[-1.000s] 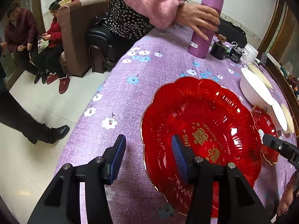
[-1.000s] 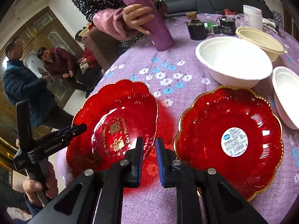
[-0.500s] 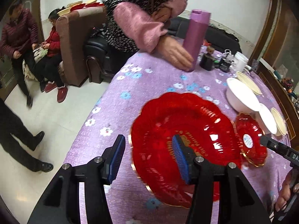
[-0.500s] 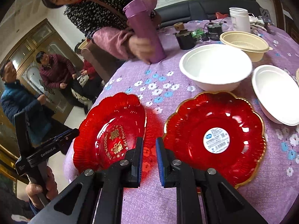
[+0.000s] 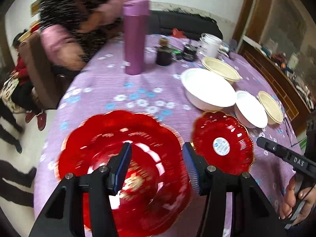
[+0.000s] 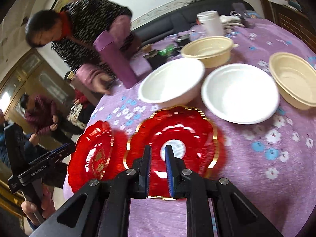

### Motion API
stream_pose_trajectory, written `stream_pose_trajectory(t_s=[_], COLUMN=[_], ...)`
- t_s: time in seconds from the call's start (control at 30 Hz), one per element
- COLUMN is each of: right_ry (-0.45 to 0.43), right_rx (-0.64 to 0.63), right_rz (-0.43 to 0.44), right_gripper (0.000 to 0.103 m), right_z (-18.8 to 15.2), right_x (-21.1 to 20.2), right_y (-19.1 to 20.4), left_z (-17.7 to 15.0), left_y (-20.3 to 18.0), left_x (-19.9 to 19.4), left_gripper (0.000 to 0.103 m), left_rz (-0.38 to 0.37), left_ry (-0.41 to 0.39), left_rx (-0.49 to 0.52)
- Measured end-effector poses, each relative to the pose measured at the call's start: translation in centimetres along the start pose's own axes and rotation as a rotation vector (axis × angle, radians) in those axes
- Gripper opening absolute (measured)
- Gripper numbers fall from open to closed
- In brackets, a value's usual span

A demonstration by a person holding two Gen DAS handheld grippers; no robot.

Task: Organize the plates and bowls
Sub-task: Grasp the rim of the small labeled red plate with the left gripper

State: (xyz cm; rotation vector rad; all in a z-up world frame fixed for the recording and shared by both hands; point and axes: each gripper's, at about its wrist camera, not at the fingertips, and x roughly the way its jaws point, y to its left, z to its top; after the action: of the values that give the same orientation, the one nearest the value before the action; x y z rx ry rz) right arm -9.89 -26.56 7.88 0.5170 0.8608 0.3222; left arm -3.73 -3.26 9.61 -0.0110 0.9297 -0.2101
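Observation:
Two red scalloped plates lie on the purple floral tablecloth. The larger one with gold lettering [image 5: 126,169] lies under my left gripper [image 5: 156,154], which is open and empty above it. The smaller one with a white sticker [image 6: 177,138] lies under my right gripper [image 6: 158,154], whose jaws stand a narrow gap apart, holding nothing. Two white bowls [image 6: 171,83] [image 6: 241,92] and two cream bowls [image 6: 209,49] [image 6: 292,79] stand behind the plates. The smaller plate also shows in the left wrist view [image 5: 223,144], the larger one in the right wrist view [image 6: 92,154].
A tall purple flask [image 5: 136,37] stands at the table's middle back, with dark jars [image 5: 164,55] and white cups [image 5: 211,45] beyond. A woman in a patterned vest [image 6: 85,37] leans over the far left edge. The table edge drops off at left; people sit there.
Both grippers have swung to the right across the table. The woman has let go of the purple flask and pulled her hand back. The right jaws stand slightly wider.

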Motion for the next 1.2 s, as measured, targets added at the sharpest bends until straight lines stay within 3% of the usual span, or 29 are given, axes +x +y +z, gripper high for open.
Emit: stream_pose_trajectory(t_s=[0.17, 0.33, 0.57, 0.7, 0.77, 0.9, 1.2], right_ry=[-0.006, 0.005, 0.029, 0.046, 0.054, 0.050, 0.055], right_rx=[0.046, 0.069, 0.088, 0.089, 0.089, 0.094, 0.099], right_rz=[-0.011, -0.008, 0.005, 0.024, 0.026, 0.027, 0.021], right_gripper=[0.016, 0.016, 0.016, 0.016, 0.016, 0.016, 0.016], right_z=[-0.3, -0.4, -0.8, -0.9, -0.9, -0.9, -0.6], right_x=[-0.8, -0.8, -0.2, 0.2, 0.4, 0.6, 0.6], right_y=[-2.7, -4.4, -5.7, -5.8, -5.7, -5.7, -6.2], left_z=[2.3, 3.8, 3.9, 4.1, 4.0, 3.6, 2.9], left_y=[-3.5, -5.0, -6.3, -6.2, -6.6, -7.5, -8.2], left_x=[4.1, 8.3, 10.1, 10.6, 10.9, 11.5, 11.1], left_gripper=[0.053, 0.052, 0.052, 0.052, 0.039, 0.024, 0.023], left_rz=[-0.009, 0.006, 0.091, 0.073, 0.062, 0.033, 0.037], left_ry=[0.069, 0.148, 0.165, 0.178, 0.194, 0.231, 0.226], left_rx=[0.063, 0.056, 0.091, 0.083, 0.092, 0.105, 0.107])
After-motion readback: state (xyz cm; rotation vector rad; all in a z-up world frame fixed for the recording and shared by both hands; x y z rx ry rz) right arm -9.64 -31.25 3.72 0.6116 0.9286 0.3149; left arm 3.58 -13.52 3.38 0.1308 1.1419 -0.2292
